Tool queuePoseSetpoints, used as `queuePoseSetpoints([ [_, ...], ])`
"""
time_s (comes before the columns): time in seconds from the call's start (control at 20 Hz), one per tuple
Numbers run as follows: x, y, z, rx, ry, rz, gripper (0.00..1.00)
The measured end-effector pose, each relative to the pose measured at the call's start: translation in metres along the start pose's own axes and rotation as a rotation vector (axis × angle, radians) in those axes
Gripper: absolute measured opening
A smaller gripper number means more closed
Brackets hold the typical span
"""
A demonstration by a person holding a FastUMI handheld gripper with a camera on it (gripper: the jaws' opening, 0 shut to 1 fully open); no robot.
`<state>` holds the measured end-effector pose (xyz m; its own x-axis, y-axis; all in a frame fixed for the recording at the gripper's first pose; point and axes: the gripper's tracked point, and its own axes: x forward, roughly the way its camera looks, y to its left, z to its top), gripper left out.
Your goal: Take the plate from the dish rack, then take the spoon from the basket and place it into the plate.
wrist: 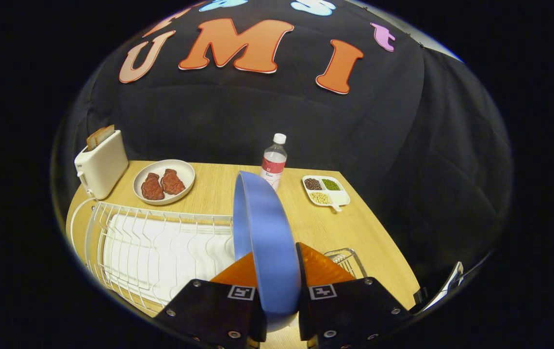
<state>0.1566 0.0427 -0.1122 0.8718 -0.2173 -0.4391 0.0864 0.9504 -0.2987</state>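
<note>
A blue plate stands on edge between my two fingers, and my gripper is shut on its rim. The plate is held above the right end of the white wire dish rack, which lies to the left of the fingers with a white cloth under it. To the right of the fingers, a corner of a small wire basket pokes out; what it holds is hidden behind my right finger.
On the wooden table beyond the plate stand a clear water bottle, a white divided tray of beans, a bowl with two pieces of meat and a white toaster at the far left.
</note>
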Motion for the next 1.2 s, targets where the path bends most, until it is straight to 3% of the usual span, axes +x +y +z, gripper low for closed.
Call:
queuePoseSetpoints([
  [0.35, -0.049, -0.008, -0.001, 0.07, -0.019, 0.021, 0.26],
  [0.55, -0.091, -0.004, -0.014, 0.108, -0.027, 0.076, 0.26],
  [1.2, -0.174, 0.028, -0.125, 0.299, 0.098, 0.284, 0.26],
])
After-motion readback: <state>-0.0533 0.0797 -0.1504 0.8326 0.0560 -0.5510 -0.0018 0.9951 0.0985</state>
